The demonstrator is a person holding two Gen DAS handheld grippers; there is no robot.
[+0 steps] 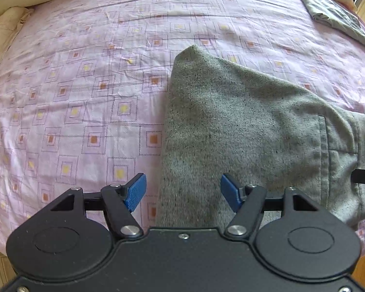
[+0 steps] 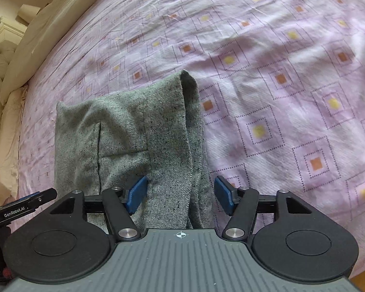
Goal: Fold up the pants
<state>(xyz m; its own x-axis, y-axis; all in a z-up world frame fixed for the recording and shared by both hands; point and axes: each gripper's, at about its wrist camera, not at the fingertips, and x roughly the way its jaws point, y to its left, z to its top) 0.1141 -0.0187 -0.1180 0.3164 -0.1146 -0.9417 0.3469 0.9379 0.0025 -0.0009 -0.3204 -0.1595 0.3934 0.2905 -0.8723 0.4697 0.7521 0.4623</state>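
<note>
On the black body of the left hand-held gripper point(image 2: 24, 204), seen at the lower left edge of the right wrist view, white lettering reads "GenRobot.AI". No other writing can be read.

The folded grey speckled knit pants point(image 1: 243, 126) lie flat on the pink bed sheet printed with dotted squares and orange and yellow centres point(image 1: 85, 85), near the bed's front edge. They are folded into a compact, roughly trapezoid bundle with a stitched rectangular pocket seam showing on top. In the right wrist view the pants point(image 2: 138, 133) show a stacked edge of layers along their right side, with a rounded fold corner at the far end.

The left hand-held gripper point(image 1: 183, 192) hangs over the near left edge of the pants, its blue ribbed pads point(image 1: 136, 191) spread wide and not pressing on the cloth. The right hand-held gripper point(image 2: 180, 194) is also wide open, its pads on either side of the layered edge, clear of it.

A second folded grey cloth point(image 1: 338, 17) lies at the far right corner of the bed, well apart. Cream bedding point(image 1: 4, 12) borders the sheet.
</note>
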